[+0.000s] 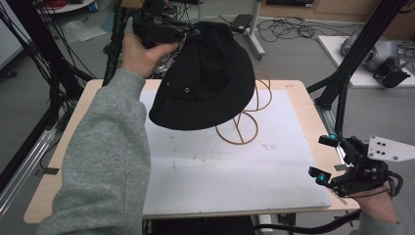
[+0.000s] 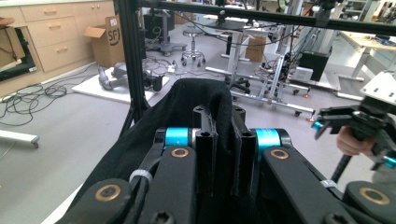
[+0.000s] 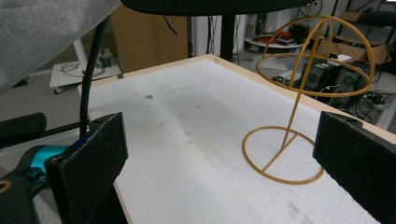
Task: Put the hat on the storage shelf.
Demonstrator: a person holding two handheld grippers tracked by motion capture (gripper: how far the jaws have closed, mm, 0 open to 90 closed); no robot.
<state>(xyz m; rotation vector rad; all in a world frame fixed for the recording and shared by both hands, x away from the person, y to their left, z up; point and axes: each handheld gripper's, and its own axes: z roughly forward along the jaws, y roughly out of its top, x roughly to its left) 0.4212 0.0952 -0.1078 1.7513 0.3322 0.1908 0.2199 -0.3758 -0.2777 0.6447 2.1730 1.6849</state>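
Observation:
A black bucket hat (image 1: 205, 83) hangs high over the far middle of the table, brim down. My left gripper (image 1: 188, 33) is shut on its crown; in the left gripper view the black cloth (image 2: 205, 100) is pinched between the two jaws of that gripper (image 2: 223, 140). Under and behind the hat stands a gold wire hat stand (image 1: 244, 122) with a ring base and a domed top (image 3: 314, 56), partly hidden by the brim. My right gripper (image 1: 324, 156) is open at the table's right edge, with nothing between its pads (image 3: 93, 163).
A white mat (image 1: 230, 166) covers most of the wooden table (image 1: 298, 88). A grey sleeve (image 1: 103, 161) reaches across the table's left side. Black frame posts (image 1: 342, 93) stand at the corners, with cables and equipment on the floor beyond.

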